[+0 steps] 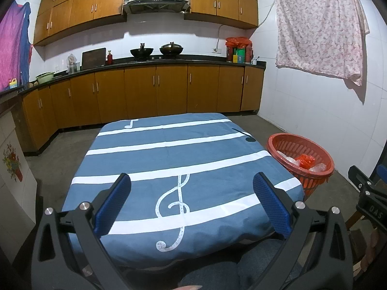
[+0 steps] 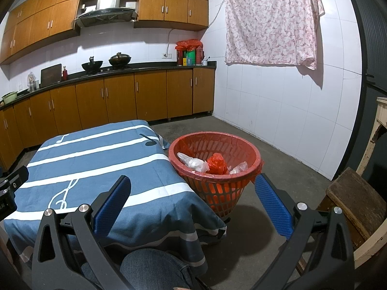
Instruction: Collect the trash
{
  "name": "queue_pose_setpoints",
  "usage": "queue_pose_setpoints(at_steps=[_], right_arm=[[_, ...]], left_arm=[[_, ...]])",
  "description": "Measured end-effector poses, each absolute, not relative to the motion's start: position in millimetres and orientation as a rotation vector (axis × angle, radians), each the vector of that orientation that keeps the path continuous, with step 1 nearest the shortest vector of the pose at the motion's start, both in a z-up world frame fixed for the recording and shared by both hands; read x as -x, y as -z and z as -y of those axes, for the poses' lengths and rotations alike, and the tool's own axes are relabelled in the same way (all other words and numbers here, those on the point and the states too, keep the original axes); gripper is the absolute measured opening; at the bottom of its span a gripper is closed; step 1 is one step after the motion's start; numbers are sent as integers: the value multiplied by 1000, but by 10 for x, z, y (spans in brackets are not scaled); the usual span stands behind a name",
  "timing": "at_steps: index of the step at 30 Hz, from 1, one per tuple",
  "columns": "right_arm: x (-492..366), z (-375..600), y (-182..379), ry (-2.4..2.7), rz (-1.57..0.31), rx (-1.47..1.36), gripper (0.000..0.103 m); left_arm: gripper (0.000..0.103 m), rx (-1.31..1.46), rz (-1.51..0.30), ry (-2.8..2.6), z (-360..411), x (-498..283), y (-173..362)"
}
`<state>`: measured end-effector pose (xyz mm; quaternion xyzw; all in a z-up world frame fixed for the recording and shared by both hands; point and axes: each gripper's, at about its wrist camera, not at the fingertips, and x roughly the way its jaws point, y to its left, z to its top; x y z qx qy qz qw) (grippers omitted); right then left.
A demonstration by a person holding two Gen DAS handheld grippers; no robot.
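Both grippers gape empty; trash (image 2: 212, 163) fills the basket (image 2: 215, 137).

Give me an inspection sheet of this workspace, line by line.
Surface: table under a blue music-note tablecloth; nothing lies on it.
Job's things: red basket on the floor beside the table, holding clear plastic bags and a red bag.
Clutter: nothing seen on the table.
Grippers: left gripper open, empty; right gripper open, empty.
Cables: white cord to a wall socket.
Surroundings: kitchen counter with two woks, floral cloth on the wall.
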<state>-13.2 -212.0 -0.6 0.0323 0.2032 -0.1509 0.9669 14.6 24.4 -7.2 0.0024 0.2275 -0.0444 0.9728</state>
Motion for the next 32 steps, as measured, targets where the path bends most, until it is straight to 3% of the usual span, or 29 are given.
queue_pose_setpoints(at_steps=[32], right_arm=[[141, 2141, 3, 304, -412, -67, 101]], left_arm=[[99, -3, -473, 78, -225, -101, 92]])
